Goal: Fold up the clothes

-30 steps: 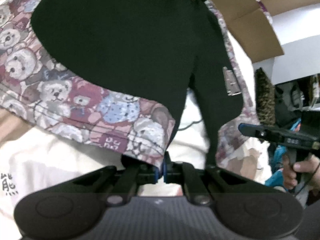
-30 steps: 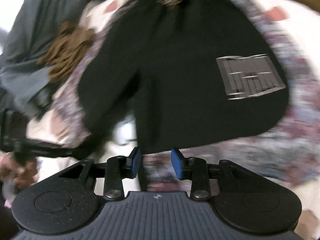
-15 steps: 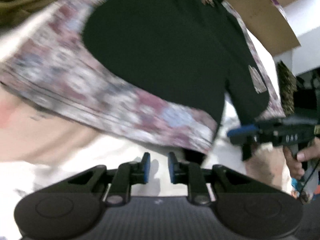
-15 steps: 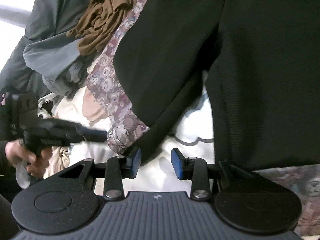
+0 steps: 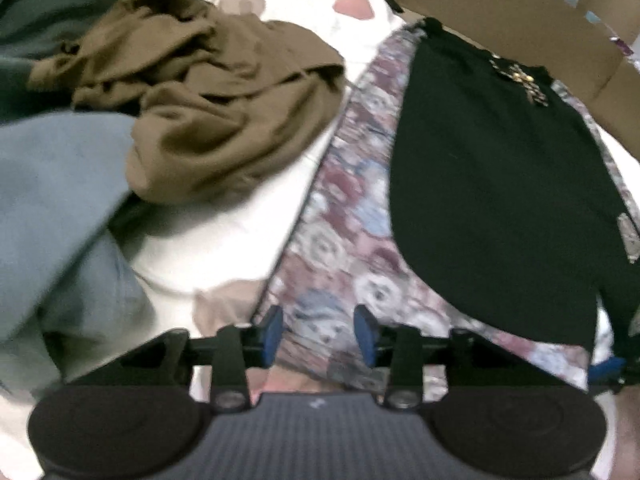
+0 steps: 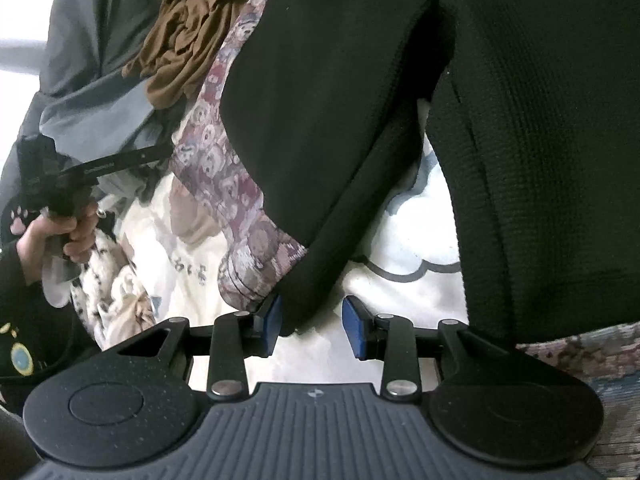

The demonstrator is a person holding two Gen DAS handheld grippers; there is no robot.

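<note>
black left gripper [image 5: 318,332], right gripper [image 6: 312,322]: blue pads, silver screws, ribbed grey housing; black sleeve [image 6: 16,280].

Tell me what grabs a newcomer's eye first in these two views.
The black shorts dominate, spread flat over a teddy-bear print cloth, one leg hem reaching between the open right tongs. To their left lies a crumpled brown garment beside grey-blue clothing. The left tongs, jaws just opened with nothing pinched, hover over the bear cloth's near edge.

Black shorts [image 5: 492,184] on maroon teddy-bear-print cloth [image 5: 340,240]; brown garment [image 5: 208,100].
</note>
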